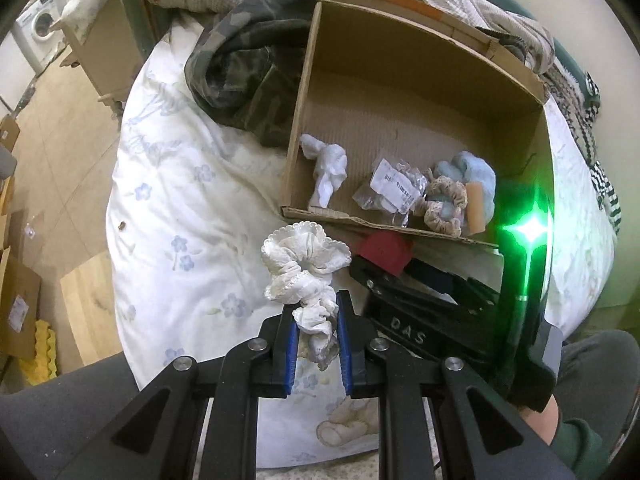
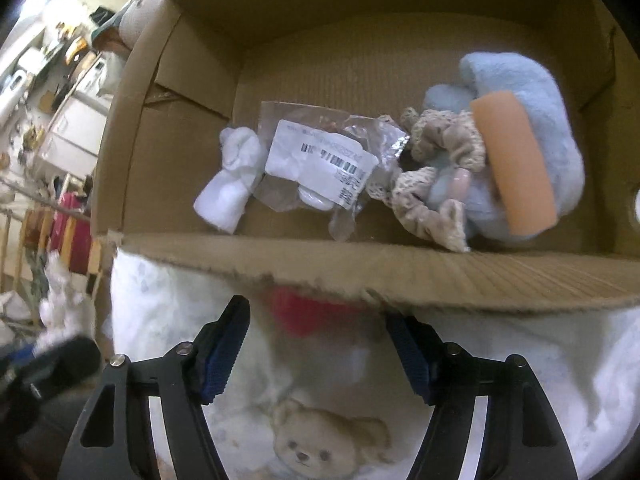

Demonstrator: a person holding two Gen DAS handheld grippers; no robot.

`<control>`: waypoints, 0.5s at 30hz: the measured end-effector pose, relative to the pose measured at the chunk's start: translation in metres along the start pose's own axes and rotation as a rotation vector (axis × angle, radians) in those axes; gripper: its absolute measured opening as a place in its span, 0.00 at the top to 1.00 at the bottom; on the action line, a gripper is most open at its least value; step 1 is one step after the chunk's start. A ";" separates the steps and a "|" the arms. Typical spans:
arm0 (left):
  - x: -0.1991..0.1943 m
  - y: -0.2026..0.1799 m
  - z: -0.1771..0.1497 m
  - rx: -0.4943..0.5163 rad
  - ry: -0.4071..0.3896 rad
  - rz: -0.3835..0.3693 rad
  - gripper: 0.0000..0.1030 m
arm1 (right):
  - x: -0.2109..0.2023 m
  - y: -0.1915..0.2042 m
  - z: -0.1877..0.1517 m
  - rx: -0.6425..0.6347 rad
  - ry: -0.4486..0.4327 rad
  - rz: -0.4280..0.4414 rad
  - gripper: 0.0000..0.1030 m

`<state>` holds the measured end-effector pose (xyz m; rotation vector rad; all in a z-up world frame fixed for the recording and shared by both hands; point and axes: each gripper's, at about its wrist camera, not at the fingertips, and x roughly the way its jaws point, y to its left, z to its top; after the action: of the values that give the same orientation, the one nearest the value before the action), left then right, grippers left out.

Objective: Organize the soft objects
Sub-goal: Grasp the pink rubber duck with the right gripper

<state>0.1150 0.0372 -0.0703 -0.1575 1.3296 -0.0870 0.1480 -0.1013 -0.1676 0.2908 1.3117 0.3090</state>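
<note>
So your left gripper [image 1: 317, 322] had its jaws clamped on the tail of a white lace scrunchie [image 1: 306, 268], whose ruffled bulk spilled out ahead of the blue pads (toward the near wall of the cardboard box [image 1: 400, 52]) above the floral bed cover [image 1: 180, 200]. Your right gripper [image 2: 320, 346] held its jaws spread wide with nothing between them, poised over the bear-print cover just short of the box's near wall [image 2: 400, 268]; a red object [image 2: 304, 312] lay blurred beyond the tips. Inside the box you had a knotted white cloth [image 2: 232, 184], a clear labelled bag [image 2: 320, 160], a beige scrunchie [image 2: 436, 168] and a pale blue plush [image 2: 532, 120] with an orange roll [image 2: 512, 160] lying on it.
</note>
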 end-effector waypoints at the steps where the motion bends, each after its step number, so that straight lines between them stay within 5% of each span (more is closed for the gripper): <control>1: 0.001 -0.001 0.000 0.003 0.004 -0.004 0.85 | 0.002 0.000 0.002 0.011 0.005 0.016 0.32; 4: 0.001 -0.003 -0.001 0.010 0.004 -0.005 0.85 | 0.003 0.006 0.007 -0.009 0.014 0.018 0.55; 8: 0.005 -0.003 0.001 0.006 0.006 -0.010 0.85 | 0.001 0.008 0.006 -0.030 0.032 0.008 0.64; 9: 0.005 -0.003 0.001 0.004 0.006 -0.011 0.85 | 0.002 0.011 0.004 -0.028 0.045 0.017 0.79; 15: 0.004 -0.005 0.004 -0.001 -0.008 -0.008 0.85 | -0.020 0.006 -0.008 -0.060 0.076 0.042 0.79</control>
<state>0.1196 0.0319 -0.0728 -0.1642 1.3210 -0.0927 0.1348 -0.1028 -0.1489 0.2577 1.3696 0.3973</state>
